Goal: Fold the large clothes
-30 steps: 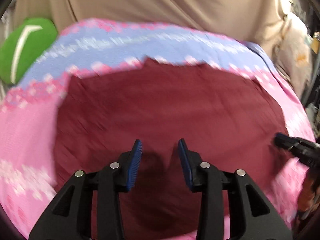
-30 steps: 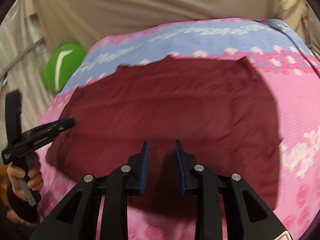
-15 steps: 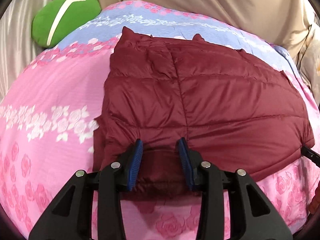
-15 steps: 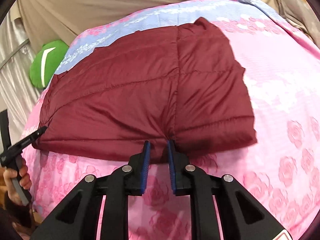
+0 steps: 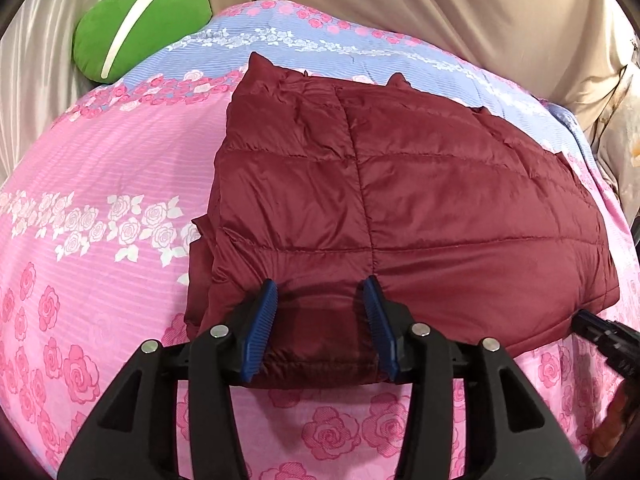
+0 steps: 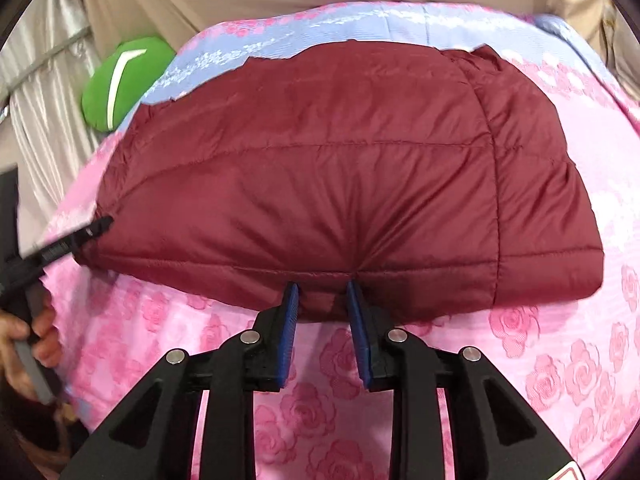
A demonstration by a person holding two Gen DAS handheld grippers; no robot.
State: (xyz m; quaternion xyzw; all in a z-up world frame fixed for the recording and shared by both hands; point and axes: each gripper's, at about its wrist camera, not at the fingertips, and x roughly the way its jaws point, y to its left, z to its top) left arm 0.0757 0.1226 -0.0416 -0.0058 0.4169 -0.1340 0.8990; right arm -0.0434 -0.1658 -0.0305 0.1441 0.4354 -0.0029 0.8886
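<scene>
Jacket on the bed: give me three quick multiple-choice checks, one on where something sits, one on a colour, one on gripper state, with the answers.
1. Where is the green cushion relative to the jacket?
A. On top of it
B. Beyond its far left corner, apart from it
C. Under its near hem

2. What colour is the jacket?
A. Dark red
B. Navy
C. Grey

3. How does the left gripper stand?
A. Open, fingers either side of the near hem
B. Shut on the cushion
C. Out of view

Answers:
1 B: in both views the cushion lies at the far left edge of the bedspread, with bare cloth between it and the jacket.
2 A: the quilted shell is dark red throughout.
3 A: the blue pads stand well apart with the hem between them. The right gripper is likewise open at the hem.
</scene>
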